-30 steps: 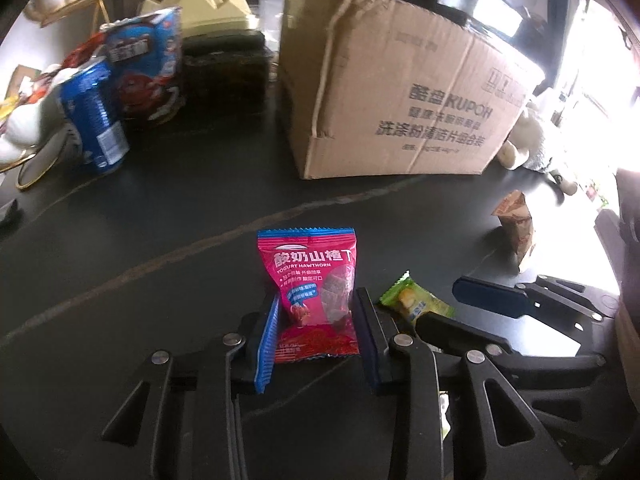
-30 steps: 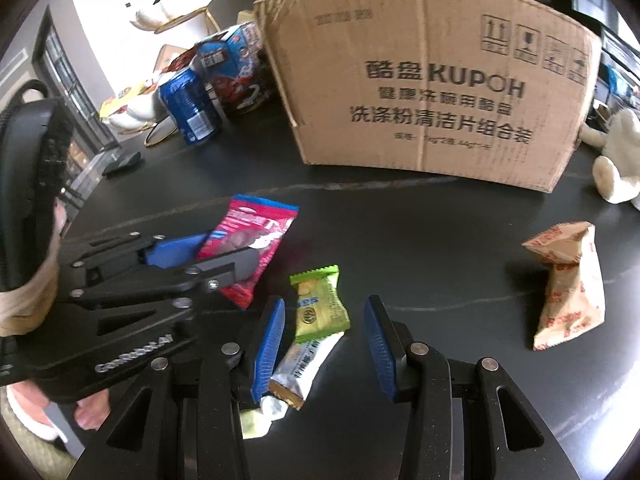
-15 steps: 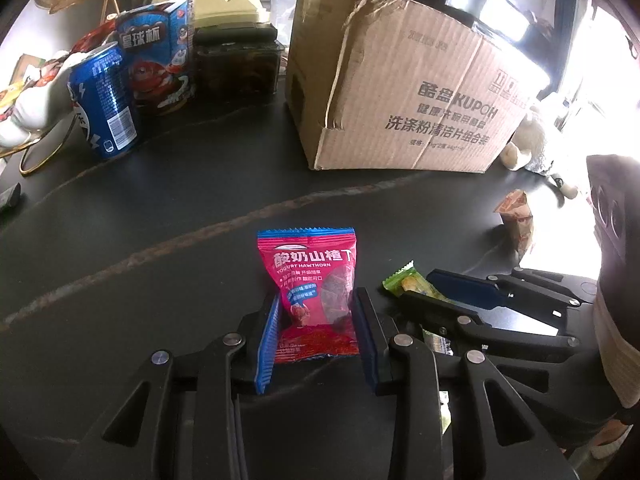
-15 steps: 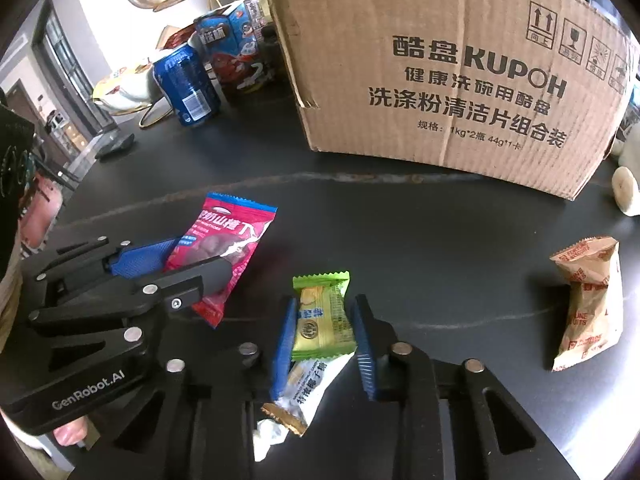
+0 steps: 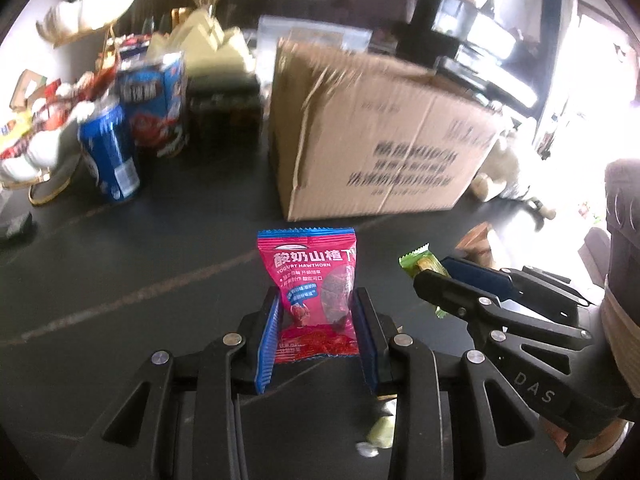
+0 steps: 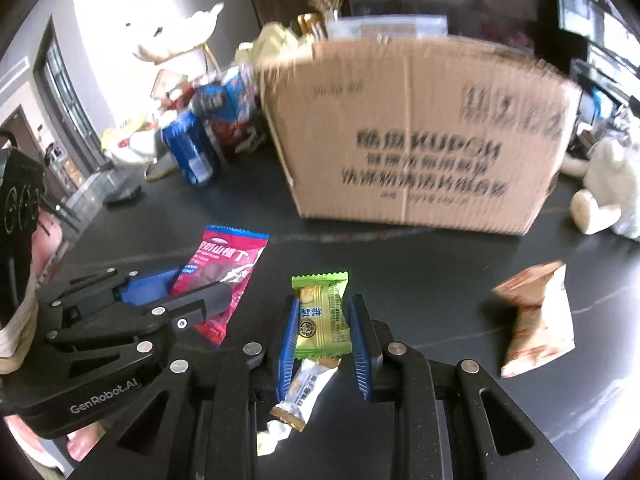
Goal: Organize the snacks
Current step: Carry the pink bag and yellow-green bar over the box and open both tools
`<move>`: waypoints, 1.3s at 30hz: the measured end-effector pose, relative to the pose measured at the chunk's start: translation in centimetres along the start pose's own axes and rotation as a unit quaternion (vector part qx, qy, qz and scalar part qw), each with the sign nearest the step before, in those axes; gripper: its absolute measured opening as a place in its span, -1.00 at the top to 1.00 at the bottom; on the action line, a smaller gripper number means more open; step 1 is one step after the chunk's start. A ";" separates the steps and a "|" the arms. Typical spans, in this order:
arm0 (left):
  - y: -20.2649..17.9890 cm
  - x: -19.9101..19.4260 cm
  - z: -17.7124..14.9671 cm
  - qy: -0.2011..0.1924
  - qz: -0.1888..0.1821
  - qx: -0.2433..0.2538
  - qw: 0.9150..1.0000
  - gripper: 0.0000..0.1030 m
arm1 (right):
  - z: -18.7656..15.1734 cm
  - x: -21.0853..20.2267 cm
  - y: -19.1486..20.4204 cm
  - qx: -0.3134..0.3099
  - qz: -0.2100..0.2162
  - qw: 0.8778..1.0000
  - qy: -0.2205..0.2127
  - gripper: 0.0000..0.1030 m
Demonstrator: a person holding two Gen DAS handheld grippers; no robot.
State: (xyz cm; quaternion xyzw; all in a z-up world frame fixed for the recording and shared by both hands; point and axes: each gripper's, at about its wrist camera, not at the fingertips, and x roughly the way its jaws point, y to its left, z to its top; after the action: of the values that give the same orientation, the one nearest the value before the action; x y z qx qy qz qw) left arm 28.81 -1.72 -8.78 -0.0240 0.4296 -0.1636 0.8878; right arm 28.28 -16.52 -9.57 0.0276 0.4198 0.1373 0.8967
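1. The left gripper [image 5: 316, 336] has its two blue pads pressed on the sides of a pink snack bag [image 5: 314, 292]. The bag stands up between the pads.
2. The pink snack bag says "YOGURT HAWTHORN" on the front. It has a blue strip along its top edge.
3. The right gripper [image 6: 323, 344] has just been closing its jaws. Now its blue pads squeeze a small green snack pack [image 6: 322, 316] from both sides.
4. From the right wrist camera, the left gripper [image 6: 176, 300] and its pink bag [image 6: 224, 268] show just to the left of the green pack.
5. A white and yellow snack bar [image 6: 302, 390] lies under the green pack, down on the black table [image 6: 420, 264].
6. A crumpled tan snack bag [image 6: 536, 320] lies on the table, well off to the right.
7. A big brown cardboard box [image 6: 416, 136] stands on the table behind both grippers. It looks blurry.
8. A blue can [image 5: 110, 156] and a blue snack box [image 5: 154, 108] stand near the box, on its left.
9. A white soft toy [image 6: 608, 192] sits to the right of the box.
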 end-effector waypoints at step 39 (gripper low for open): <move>-5.9 -2.8 16.5 -0.090 0.009 0.057 0.994 0.33 | 14.4 -8.2 -5.5 0.000 -0.045 0.986 -0.157 0.48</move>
State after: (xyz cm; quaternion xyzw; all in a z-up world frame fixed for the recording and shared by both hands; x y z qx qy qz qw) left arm 38.31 -8.05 4.85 0.0162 0.3380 -0.1768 0.9242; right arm 35.45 -23.06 4.94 0.0298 0.2743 0.0905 0.9569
